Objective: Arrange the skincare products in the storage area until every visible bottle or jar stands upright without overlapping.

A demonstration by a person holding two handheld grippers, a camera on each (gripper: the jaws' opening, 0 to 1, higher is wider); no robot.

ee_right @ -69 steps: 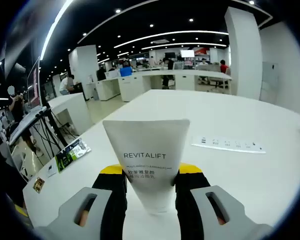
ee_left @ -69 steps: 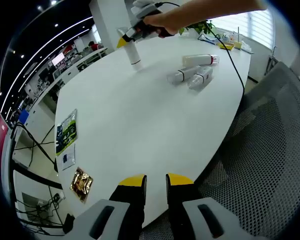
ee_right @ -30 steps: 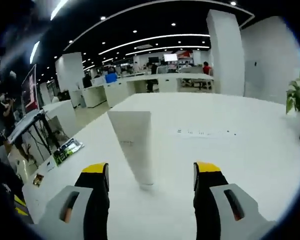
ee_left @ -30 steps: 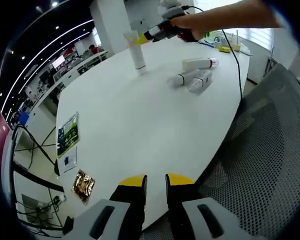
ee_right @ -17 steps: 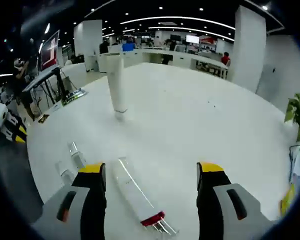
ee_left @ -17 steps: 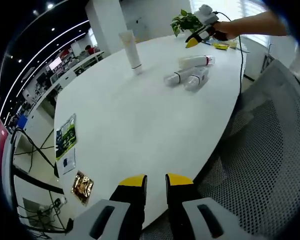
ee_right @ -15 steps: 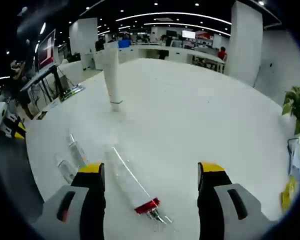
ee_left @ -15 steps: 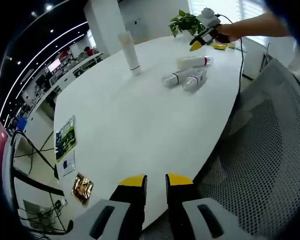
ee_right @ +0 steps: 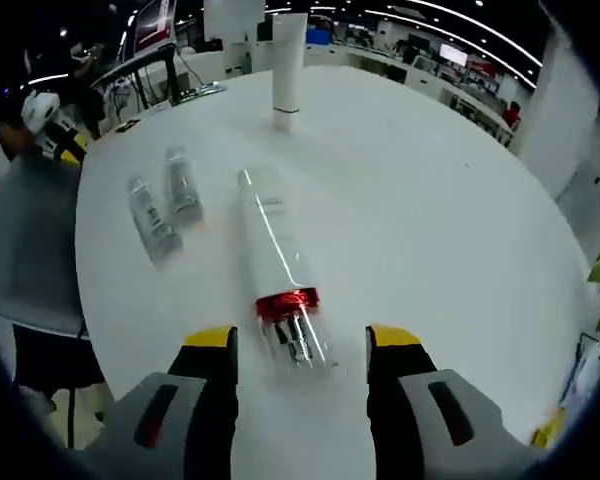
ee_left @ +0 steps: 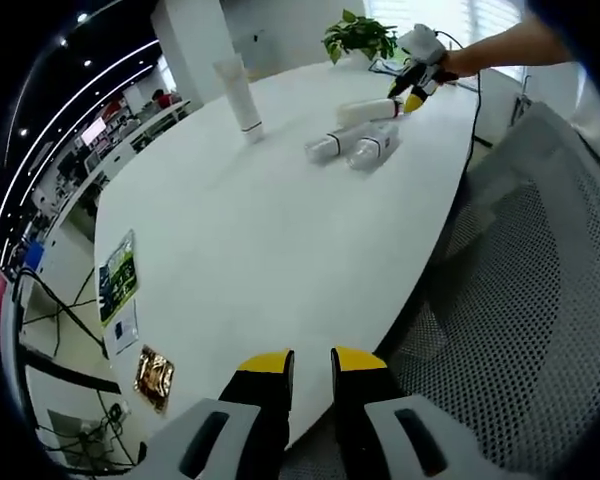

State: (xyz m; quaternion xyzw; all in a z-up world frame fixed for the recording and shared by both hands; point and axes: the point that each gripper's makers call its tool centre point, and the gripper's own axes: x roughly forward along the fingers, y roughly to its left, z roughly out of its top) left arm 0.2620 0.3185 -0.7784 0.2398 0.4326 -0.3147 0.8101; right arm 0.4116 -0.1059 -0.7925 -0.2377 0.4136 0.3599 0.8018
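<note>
In the left gripper view, a green and black printed leaflet (ee_left: 117,279) and a gold foil sachet (ee_left: 153,376) are seen lying at the left edge of the large white oval table (ee_left: 270,250), in the left part of the frame. At the bottom centre the left gripper (ee_left: 309,367) is held above the near table edge, its yellow-tipped jaws almost closed with only a narrow gap between them and nothing held. In the upper centre a white squeeze tube (ee_left: 236,95) is stood upright on its cap. To its right, three bottles are lying on their sides close together: two small clear bottles (ee_left: 355,147) side by side, and behind them a long white bottle with a red band (ee_left: 367,108). At the upper right the right gripper (ee_left: 416,88) is held by a person's hand (ee_left: 448,64) just over the cap end of that long bottle, and grey mesh chair backs (ee_left: 540,300) are seen on the right. In the right gripper view, the two small clear bottles (ee_right: 165,212) are seen lying in the left centre, the upright white tube (ee_right: 287,67) at the top centre, and the long white bottle (ee_right: 274,265) lying in the middle, its clear cap pointing down the frame. The right gripper (ee_right: 301,358) is at the bottom, its jaws spread open on either side of the cap, and contact with it cannot be told.
</note>
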